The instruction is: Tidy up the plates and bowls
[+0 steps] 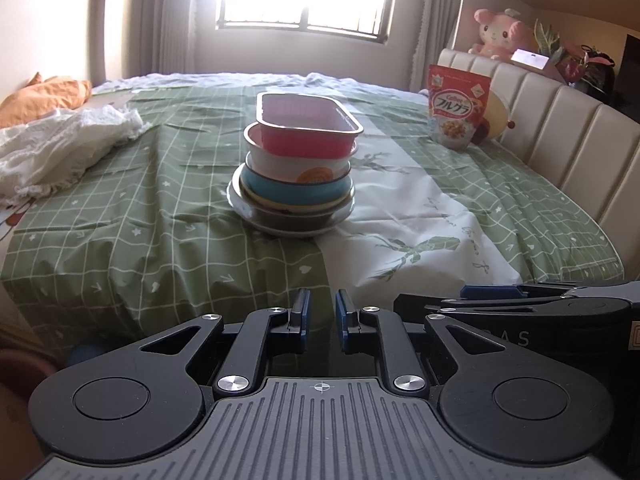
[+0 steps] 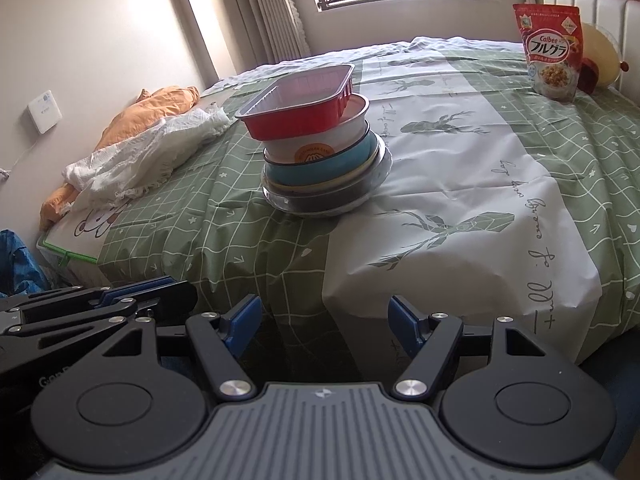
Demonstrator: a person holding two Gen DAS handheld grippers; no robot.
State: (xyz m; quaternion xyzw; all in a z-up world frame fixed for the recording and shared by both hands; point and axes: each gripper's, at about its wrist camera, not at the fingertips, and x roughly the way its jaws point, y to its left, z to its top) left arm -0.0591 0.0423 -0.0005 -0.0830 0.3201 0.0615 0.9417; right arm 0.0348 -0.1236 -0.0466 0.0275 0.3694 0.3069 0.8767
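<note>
Right gripper [image 2: 324,320], jaws spread and empty, faces stacked dishes [image 2: 324,152] on the green bedspread [image 2: 520,152].

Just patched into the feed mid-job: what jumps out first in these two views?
The leaning stack of dishes in the middle of the green checked bedspread: a red rectangular tray sits crooked on top of a white bowl, a blue bowl and plates. Next, the red cereal bag standing far right by the headboard. Both claws hang back at the near edge, holding nothing: left claw nearly closed, right claw wide open.

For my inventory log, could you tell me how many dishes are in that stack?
At least 5: red tray on top, white bowl, blue bowl, dark bowl, white plate underneath. A yellow rim hints at another, hidden.
</note>
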